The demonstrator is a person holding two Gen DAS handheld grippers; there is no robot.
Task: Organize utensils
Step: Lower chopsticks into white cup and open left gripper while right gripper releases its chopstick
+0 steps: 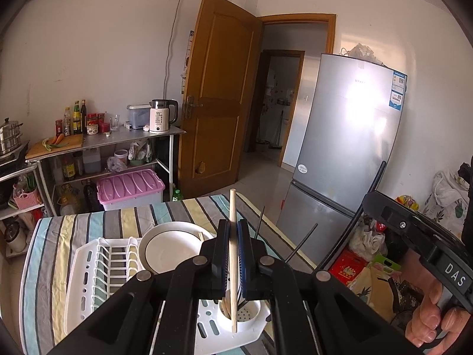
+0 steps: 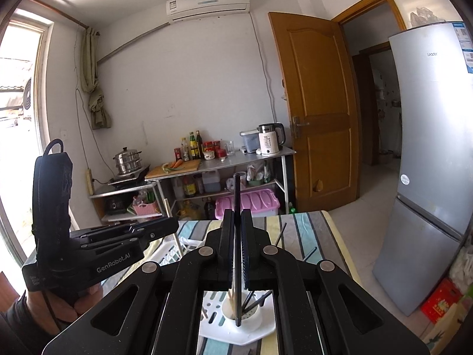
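My left gripper is shut on a wooden chopstick, held upright with its lower end over the white utensil cup at the corner of the white dish rack. My right gripper is shut on a black chopstick, held upright with its lower end at the cup's front rim. The cup holds wooden and black chopsticks. Two black chopsticks lie on the striped tablecloth to the right. A white plate sits by the rack with a wooden chopstick end on its edge.
The table's right edge drops off toward a grey fridge and bags on the floor. A metal shelf with bottles, a kettle and a pink bin stands behind the table. The other hand-held gripper shows in each view.
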